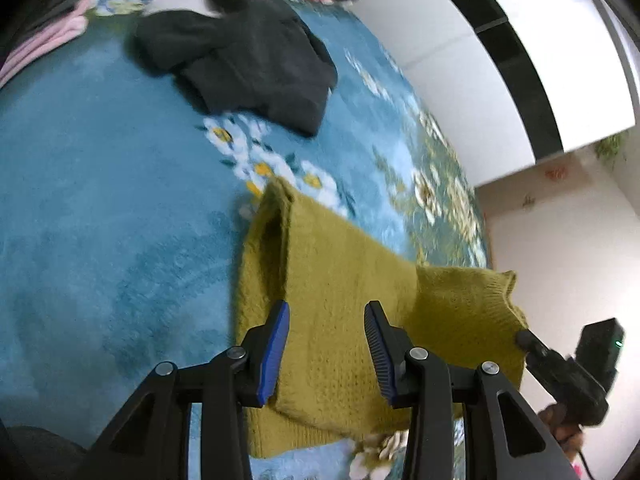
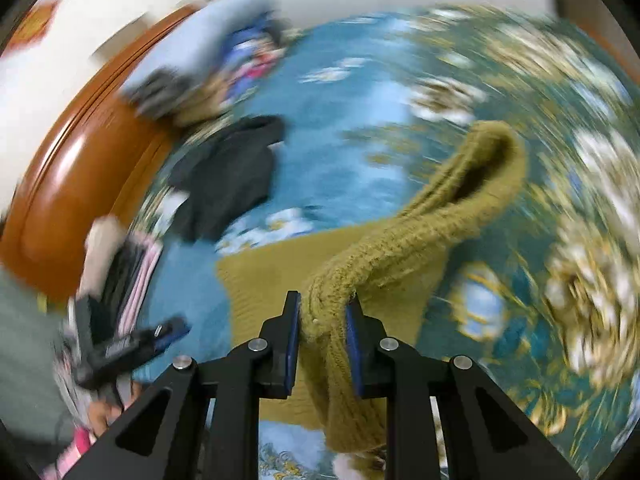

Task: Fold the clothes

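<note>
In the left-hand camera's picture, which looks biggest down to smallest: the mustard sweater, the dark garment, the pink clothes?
1. Mustard sweater, though it lies nearest the camera, which enlarges it.
2. Dark garment.
3. Pink clothes, cut off by the picture's edge, so their true extent is unsure.

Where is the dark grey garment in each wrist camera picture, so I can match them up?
Left wrist: the dark grey garment lies upper centre-left on the blue floral blanket.
Right wrist: it lies left of centre, blurred.
Shared landmark: the mustard knitted sweater, low in both pictures.
</note>
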`<state>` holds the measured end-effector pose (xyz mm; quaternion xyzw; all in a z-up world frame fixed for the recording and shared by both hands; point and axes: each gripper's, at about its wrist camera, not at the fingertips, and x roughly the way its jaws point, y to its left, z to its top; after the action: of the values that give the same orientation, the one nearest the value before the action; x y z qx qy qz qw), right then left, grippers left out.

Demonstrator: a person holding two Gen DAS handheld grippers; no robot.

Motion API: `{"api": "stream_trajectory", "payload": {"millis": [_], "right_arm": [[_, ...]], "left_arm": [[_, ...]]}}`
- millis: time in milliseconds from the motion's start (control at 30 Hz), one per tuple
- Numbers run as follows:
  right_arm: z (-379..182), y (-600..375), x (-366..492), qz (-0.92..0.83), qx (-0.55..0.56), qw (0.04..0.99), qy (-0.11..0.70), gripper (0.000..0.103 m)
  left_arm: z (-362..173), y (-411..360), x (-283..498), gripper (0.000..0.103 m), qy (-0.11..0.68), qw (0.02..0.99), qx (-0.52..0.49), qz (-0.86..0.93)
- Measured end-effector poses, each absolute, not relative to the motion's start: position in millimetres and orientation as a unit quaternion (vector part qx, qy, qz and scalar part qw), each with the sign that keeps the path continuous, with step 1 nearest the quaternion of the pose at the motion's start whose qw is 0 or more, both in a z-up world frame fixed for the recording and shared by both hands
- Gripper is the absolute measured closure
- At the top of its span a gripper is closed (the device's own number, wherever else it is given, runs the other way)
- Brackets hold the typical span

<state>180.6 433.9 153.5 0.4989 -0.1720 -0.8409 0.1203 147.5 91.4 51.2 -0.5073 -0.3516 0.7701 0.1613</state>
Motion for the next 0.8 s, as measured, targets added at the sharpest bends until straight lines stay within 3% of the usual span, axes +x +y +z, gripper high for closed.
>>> {"api": "stream_trajectory", "payload": {"millis": [167,333,367,400,467,600,800], "right_arm": [[155.9,342.8,171.2,-0.824,0.513,0.215,-0.106,0.081],[115.7,272.8,160.4,-0.782,0.563,0.262,-0.056,0.081],[100.1,262.8,155.9,-0.766,0.582,0.266,-0.051,0.084],[87.0,256.8,152.2,-0.753,0.598,0.268,-0.055,0.093],[63.3,246.0,146.6,-0.733,0.624,0.266,-0.054,0.094],[38.1,238.8,142.3,-0.716,0.648,0.255,-0.051,0.094],[62.9,278.6,141.2,-0.746,0.615,0.235,-0.098,0.093]], "left_arm": [[47.5,67.4,150.0,0.06,-0.406,0.152,-0.484,0.76],[40.8,43.2,155.0,0.06,-0.455,0.135,-0.468,0.746],[38.4,40.0,155.1,0.06,-0.462,0.13,-0.468,0.742],[36.3,37.3,155.3,0.06,-0.467,0.127,-0.469,0.738],[32.8,33.5,155.5,0.06,-0.474,0.122,-0.472,0.733],[27.7,31.3,155.5,0.058,-0.477,0.118,-0.479,0.727],[13.1,62.6,140.9,0.053,-0.413,0.12,-0.548,0.717]]}}
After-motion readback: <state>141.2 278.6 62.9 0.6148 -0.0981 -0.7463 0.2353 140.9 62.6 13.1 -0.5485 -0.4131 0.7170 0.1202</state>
